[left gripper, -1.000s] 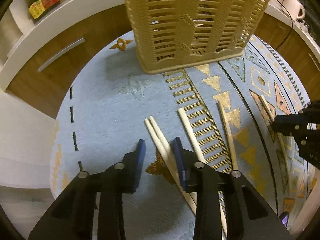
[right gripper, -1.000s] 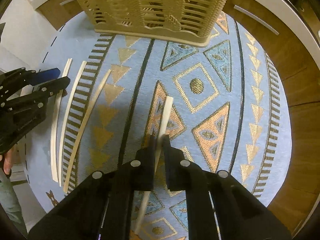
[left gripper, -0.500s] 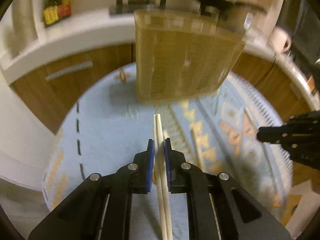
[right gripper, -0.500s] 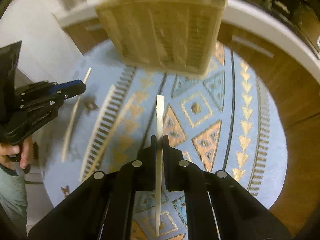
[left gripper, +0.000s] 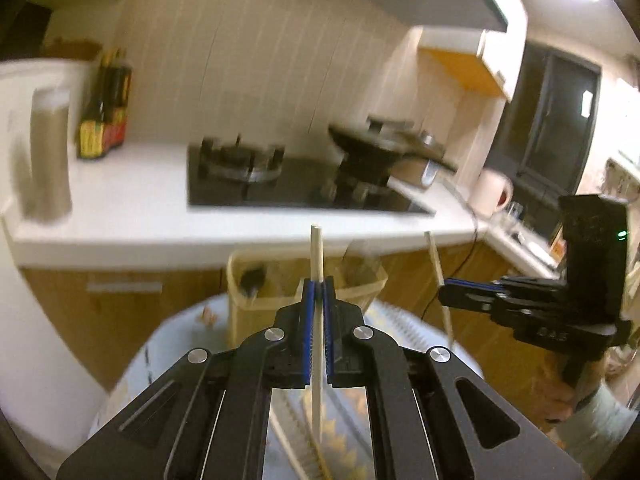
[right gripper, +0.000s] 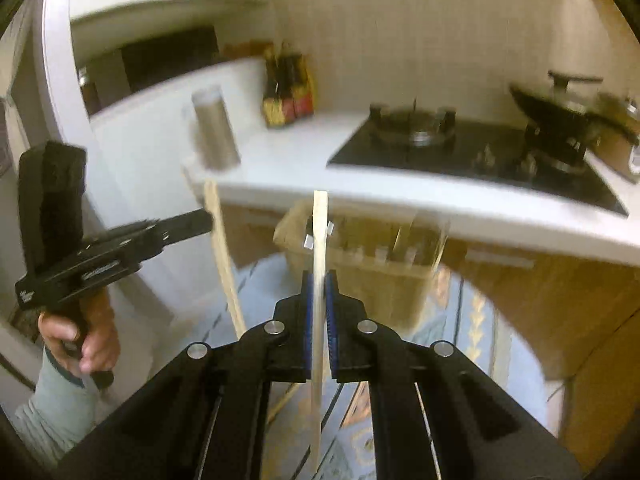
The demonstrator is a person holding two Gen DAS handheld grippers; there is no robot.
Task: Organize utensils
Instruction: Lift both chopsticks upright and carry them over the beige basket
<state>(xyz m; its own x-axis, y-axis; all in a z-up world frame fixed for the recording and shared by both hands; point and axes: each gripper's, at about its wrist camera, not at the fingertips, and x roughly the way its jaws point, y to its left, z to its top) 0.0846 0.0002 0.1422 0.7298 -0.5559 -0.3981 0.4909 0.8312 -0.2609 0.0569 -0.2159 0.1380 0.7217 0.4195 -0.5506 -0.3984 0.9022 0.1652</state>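
While raised, left gripper (left gripper: 317,284) pinching chopsticks (left gripper: 316,256) upright, right gripper (right gripper: 319,280) clamped on a chopstick (right gripper: 320,232) likewise; basket (left gripper: 280,296) ahead and below both, about equally near.

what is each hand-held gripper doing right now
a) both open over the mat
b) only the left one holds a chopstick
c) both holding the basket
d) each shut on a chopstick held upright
d: the left hand-held gripper and the right hand-held gripper are each closed on a chopstick pointing up, in front of the basket.
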